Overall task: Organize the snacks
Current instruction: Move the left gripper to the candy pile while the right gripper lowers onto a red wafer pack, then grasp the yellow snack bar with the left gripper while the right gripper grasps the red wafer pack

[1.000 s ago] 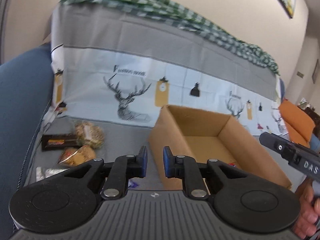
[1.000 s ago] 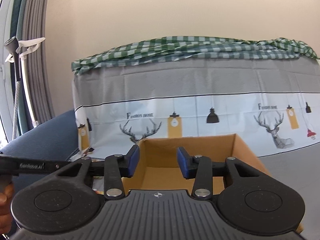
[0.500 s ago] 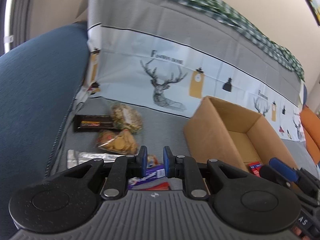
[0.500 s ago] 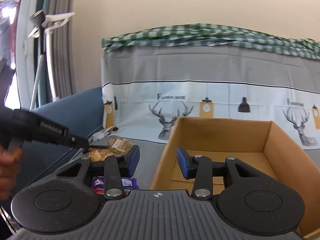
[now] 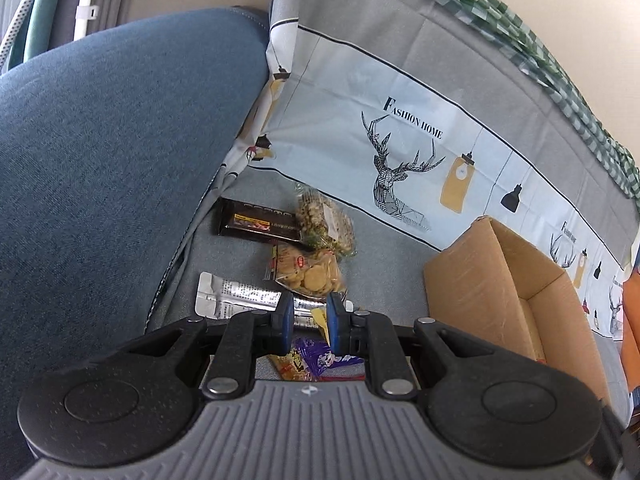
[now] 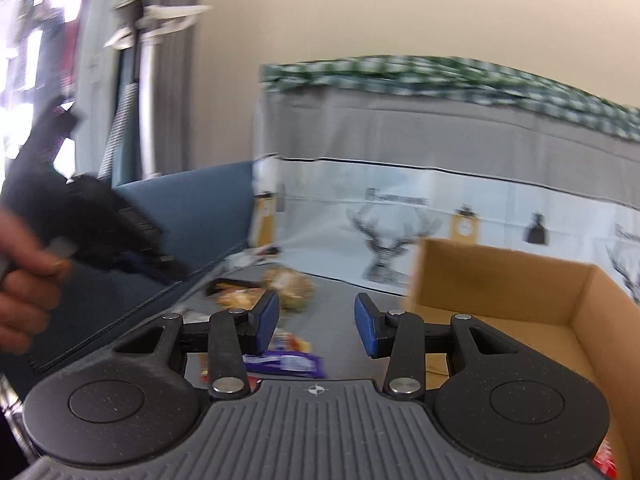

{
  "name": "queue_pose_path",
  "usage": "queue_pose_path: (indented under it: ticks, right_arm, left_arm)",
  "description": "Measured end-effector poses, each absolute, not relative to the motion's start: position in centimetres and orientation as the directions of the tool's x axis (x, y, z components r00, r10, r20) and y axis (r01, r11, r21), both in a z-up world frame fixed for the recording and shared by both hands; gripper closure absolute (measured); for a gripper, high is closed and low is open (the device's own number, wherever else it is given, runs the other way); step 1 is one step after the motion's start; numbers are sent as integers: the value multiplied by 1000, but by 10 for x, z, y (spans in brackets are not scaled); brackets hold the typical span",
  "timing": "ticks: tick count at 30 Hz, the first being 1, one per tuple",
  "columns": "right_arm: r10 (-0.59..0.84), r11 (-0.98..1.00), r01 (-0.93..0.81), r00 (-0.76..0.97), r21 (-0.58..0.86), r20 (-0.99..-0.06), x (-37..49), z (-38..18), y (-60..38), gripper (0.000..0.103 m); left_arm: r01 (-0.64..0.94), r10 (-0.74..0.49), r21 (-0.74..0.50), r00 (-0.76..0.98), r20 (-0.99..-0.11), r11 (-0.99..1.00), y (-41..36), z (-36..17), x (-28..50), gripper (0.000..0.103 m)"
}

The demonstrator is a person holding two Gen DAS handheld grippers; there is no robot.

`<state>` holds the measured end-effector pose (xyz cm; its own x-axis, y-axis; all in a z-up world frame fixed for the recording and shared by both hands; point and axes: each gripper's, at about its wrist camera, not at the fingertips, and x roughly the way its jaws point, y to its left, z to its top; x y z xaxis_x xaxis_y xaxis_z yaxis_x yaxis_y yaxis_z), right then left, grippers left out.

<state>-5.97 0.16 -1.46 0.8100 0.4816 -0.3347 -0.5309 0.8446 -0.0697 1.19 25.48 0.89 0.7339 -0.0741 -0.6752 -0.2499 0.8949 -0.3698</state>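
Several snacks lie on the grey seat cover: a dark chocolate bar [image 5: 256, 222], a clear bag of nut clusters [image 5: 324, 220], a bag of round cookies [image 5: 310, 274], a silver packet [image 5: 236, 298] and a purple packet [image 5: 320, 360]. My left gripper [image 5: 308, 320] hovers just above the silver and purple packets, its jaws a narrow gap apart with nothing held. An open cardboard box [image 5: 480, 280] stands to the right. In the blurred right wrist view, my right gripper [image 6: 316, 322] is open and empty, above the purple packet [image 6: 288, 362], left of the box [image 6: 500, 280].
A blue sofa arm [image 5: 100, 140] walls off the left side. The backrest cover with deer print [image 5: 400, 140] rises behind the snacks, under a green checked cloth [image 5: 560, 60]. An orange cushion [image 5: 632, 320] lies beyond the box. A hand [image 6: 24, 280] grips the left tool.
Both grippers swung left and dipped toward the snack pile. The box slid right in both views and the snacks came to the middle. Neither jaw gap changed.
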Motion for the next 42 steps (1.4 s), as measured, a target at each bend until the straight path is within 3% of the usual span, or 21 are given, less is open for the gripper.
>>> queue_pose_path:
  ticks: [9,14,16,18,22,25,29,35,42]
  right_arm:
    - [518,784,-611,740,-107,-428,-56,-47,55,58]
    - [433,828,-553,734,-90,-523,-29,-70,69,41]
    - [394,850,-521,727,-79,-562,-17,-80,71,28]
    - [368,863,-502,699,-54,-613,-4,-90,74,22]
    - [345,868,-495,639,-24,-687,15,-108,78,16]
    - [350,873,-488,634,-6,-689,21,-113,79,11]
    - [366,869,-495,628,11,-686,21,-116,79,12]
    - [404,841,-542,625,2,-668,15,-111,79,39]
    - [443,825,-564,608,34,-659,11,-103,77,47]
  left_arm:
    - [-258,-87,-384,722,-686,886,258,4,17,85]
    - [-265,-89,-379,707,-701,887,261,0,17,85]
    - [-266,-89,-374,700,-708,889,262,-2,18,84]
    - [-266,-90,-370,694,-714,890,262,-4,20,84]
    - [-272,-91,-372,687,-720,887,264,-7,21,84]
    - [-275,-94,-374,683,-724,886,265,-8,22,83]
    - [-273,-93,-371,681,-726,888,264,-9,22,83]
    - [-280,-85,-369,684,-724,886,265,-8,20,83]
    - [-290,-72,-362,685,-725,886,267,-8,18,83]
